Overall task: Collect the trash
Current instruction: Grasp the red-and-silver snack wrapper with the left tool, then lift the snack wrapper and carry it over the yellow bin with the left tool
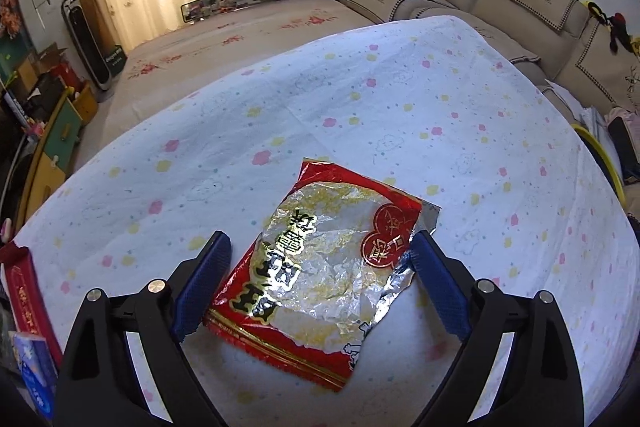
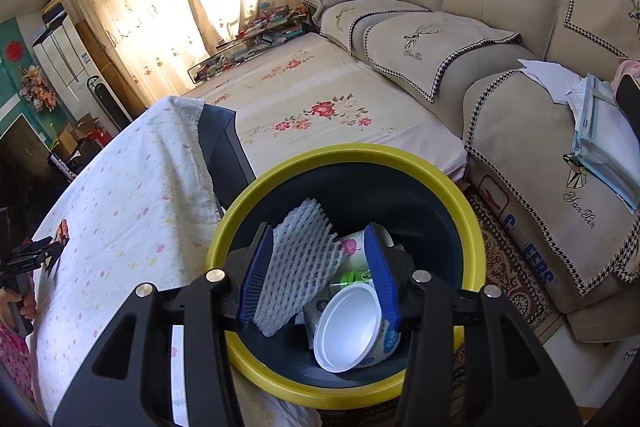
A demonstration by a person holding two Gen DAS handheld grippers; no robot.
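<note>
A red and silver foil snack wrapper [image 1: 320, 267] lies flat on the flowered tablecloth [image 1: 360, 107]. My left gripper [image 1: 320, 247] is open, its blue pads either side of the wrapper and not closed on it. My right gripper [image 2: 318, 243] is open above the yellow-rimmed dark trash bin [image 2: 460, 187]. A white foam net sleeve [image 2: 296, 267] leans against its left pad [image 2: 256, 275] inside the bin. A white plastic cup [image 2: 352, 331] and other small containers lie in the bin. The left gripper with the wrapper shows small at the far left of the right wrist view [image 2: 40, 251].
A red box [image 1: 24, 299] and a blue packet [image 1: 36, 375] sit at the table's left edge. A beige sofa [image 2: 500, 67] with papers stands to the right, a low flowered bed [image 2: 320, 99] behind, and a patterned rug [image 2: 512, 267] lies under the bin.
</note>
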